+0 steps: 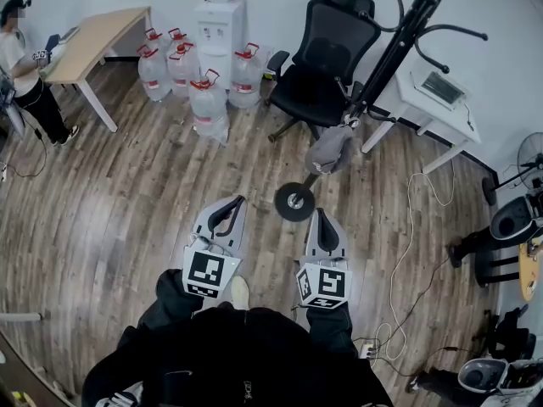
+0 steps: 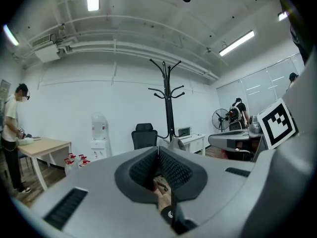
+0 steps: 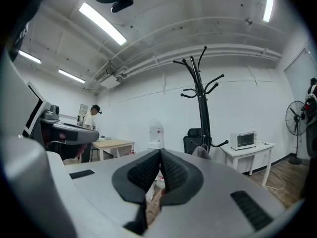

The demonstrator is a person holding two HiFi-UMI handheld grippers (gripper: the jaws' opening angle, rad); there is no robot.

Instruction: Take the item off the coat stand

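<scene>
Head view puts the black coat stand [image 1: 389,58] ahead, its round base [image 1: 294,202] on the wood floor at about 12 o'clock, just beyond the two grippers. The grey fabric item [image 1: 331,149] still hangs from a low hook on the pole, at about 1 o'clock from the right gripper [image 1: 323,220] and clearly apart from it. The left gripper [image 1: 227,209] sits beside it at 11 o'clock. Both pairs of jaws are closed with nothing between them. By my reading, the task has not begun: the approach, opening the jaws, gripping the fabric and lifting it off the hook all remain.
</scene>
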